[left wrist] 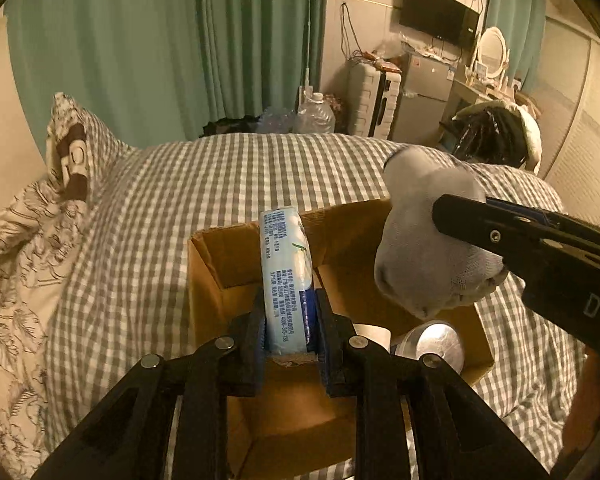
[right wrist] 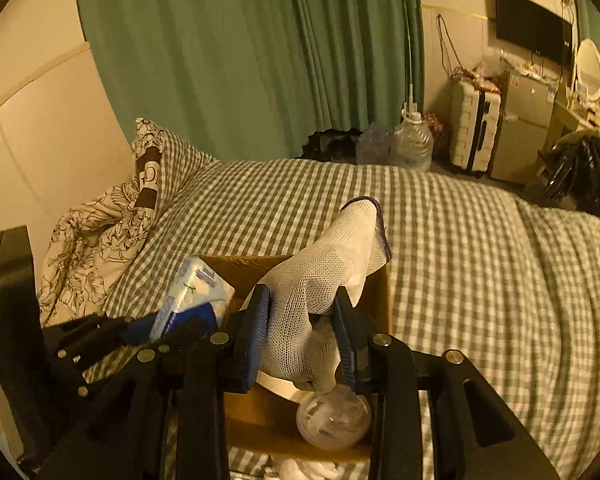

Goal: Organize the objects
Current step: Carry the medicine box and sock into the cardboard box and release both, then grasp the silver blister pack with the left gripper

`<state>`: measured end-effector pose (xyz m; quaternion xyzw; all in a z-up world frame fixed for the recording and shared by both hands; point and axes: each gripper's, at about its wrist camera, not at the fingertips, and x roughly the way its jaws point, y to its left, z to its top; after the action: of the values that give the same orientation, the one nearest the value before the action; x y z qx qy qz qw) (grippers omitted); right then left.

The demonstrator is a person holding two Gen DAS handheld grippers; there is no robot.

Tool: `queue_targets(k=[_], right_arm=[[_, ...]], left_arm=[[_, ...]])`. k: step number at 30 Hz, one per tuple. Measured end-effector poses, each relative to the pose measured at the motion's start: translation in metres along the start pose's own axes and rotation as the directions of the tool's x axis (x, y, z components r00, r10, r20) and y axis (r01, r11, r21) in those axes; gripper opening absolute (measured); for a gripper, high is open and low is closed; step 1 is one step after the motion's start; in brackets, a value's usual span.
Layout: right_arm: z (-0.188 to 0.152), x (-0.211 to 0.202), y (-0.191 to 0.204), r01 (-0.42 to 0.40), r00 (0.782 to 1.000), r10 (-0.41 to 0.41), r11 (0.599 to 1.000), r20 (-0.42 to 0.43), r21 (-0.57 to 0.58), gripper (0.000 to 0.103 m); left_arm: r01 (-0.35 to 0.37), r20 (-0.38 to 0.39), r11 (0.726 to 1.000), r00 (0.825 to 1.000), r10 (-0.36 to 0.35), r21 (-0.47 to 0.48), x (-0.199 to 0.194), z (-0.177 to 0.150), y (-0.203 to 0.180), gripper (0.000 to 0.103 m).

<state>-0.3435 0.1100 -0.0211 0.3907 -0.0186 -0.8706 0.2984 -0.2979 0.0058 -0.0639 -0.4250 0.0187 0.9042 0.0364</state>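
Partly hidden box (left wrist: 208, 276), sock (right wrist: 320, 280), tissue pack (left wrist: 286, 280)

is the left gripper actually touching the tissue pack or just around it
Touching. In the left wrist view both pads of the left gripper press flat against the sides of the tissue pack, no gap showing, holding it above the cardboard box.

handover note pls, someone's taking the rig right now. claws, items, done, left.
Left claw: shut on tissue pack, upright above the cardboard box.
Right claw: shut on white sock, also over the box.
In the box: tape roll and round clear container.
Box sits on the checkered bed.
Left to do: lower and release both items into the box.
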Motion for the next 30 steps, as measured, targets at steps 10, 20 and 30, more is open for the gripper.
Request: queue_targets(k=[10, 20, 30], right_arm=[[0.002, -0.046, -0.009, 0.054, 0.996, -0.053, 0.999, 0.072, -0.001, 0.054], [-0.015, -0.153, 0.001, 0.129, 0.984, -0.124, 0.991, 0.131, -0.032, 0.059], [-0.082, -0.205, 0.023, 0.159, 0.983, -0.146, 0.981, 0.114, -0.115, 0.06]], left_arm=[[-0.023, 0.027, 0.999, 0.999, 0.024, -0.034, -0.029, 0.004, 0.007, 0.069], [-0.052, 0.127, 0.998, 0.99, 0.055, -0.032, -0.125, -0.012, 0.005, 0.085], [-0.084, 0.107, 0.994, 0.99, 0.091, -0.068, -0.158, -0.087, 0.005, 0.085]])
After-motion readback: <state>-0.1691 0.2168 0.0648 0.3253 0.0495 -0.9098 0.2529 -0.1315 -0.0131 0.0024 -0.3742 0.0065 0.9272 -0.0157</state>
